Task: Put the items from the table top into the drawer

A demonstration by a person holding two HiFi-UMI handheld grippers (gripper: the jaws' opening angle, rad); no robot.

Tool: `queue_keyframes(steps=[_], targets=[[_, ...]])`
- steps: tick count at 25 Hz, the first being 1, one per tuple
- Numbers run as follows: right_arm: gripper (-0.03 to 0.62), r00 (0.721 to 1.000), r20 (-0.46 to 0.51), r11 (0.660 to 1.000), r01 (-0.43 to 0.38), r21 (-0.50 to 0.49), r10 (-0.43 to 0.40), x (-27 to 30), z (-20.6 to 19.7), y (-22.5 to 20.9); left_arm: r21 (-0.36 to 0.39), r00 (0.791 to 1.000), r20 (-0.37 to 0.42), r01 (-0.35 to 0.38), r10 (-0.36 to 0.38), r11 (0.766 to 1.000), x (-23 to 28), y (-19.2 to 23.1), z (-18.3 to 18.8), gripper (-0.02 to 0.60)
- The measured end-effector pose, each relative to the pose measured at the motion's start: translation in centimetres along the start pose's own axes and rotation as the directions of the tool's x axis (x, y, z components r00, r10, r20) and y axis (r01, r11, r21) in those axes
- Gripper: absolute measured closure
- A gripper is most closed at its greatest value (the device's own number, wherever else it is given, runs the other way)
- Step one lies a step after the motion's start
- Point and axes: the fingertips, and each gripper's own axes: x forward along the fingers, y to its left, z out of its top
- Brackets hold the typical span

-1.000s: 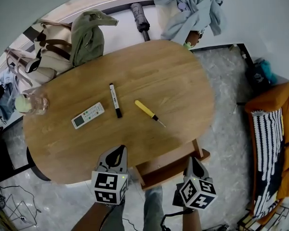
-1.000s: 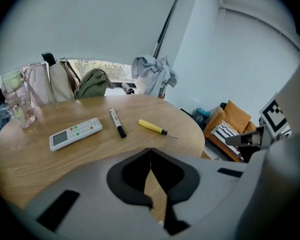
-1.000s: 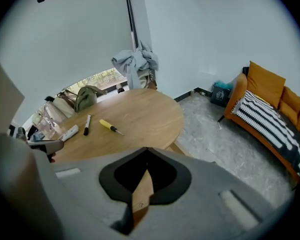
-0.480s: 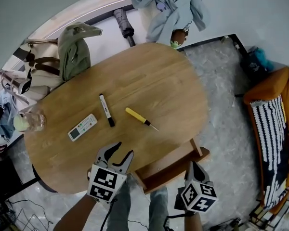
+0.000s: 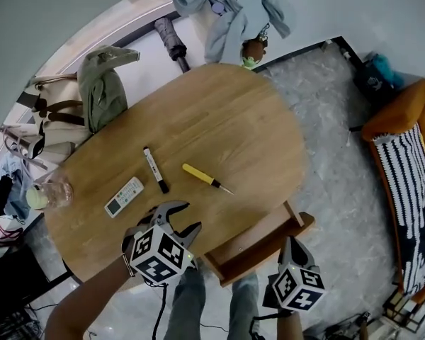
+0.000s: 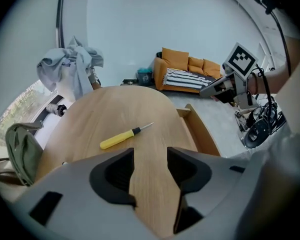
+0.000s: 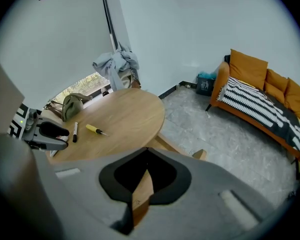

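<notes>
your left gripper (image 5: 180, 218) hovered over the near edge of the oval wooden table (image 5: 234, 112), its jaws apart, just opened, with only bare wood between them. your right gripper (image 5: 292, 246), jaws together and empty, hung beside the pulled-out wooden drawer (image 5: 258, 241). the yellow-handled screwdriver (image 5: 198, 175), black marker pen (image 5: 155, 169) and white remote control (image 5: 124, 197) lay on the table top, none touching another.

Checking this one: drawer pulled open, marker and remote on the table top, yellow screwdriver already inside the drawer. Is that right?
One error: the yellow screwdriver lies on the table top, just right of the marker, not in the drawer; the head view shows it. The rest holds.
</notes>
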Motion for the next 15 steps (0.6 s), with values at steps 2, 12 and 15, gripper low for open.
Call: queue_keyframes(steps=[2,12,15], targets=[[0.589,1.0,0.002,1.0,0.006,0.013,-0.006,0.1,-0.1,-0.2,0.025,1.0,-0.017,0.004,-0.004,1.0,0.4,0.9,0.3,0.376],[0.589,0.998,0.007,0.995,0.059,0.086,-0.06,1.1,-1.2,-1.0,0.289,0.999,0.003,0.031,-0.033,0.957,3.6,4.9,3.2,0.376],[0.589,0.997,0.008,0.988,0.073,0.139,-0.075,1.2,-2.3,-1.0,0.385,0.997,-0.02,0.074,-0.072,0.92,4.8,5.3,3.4,0.376]])
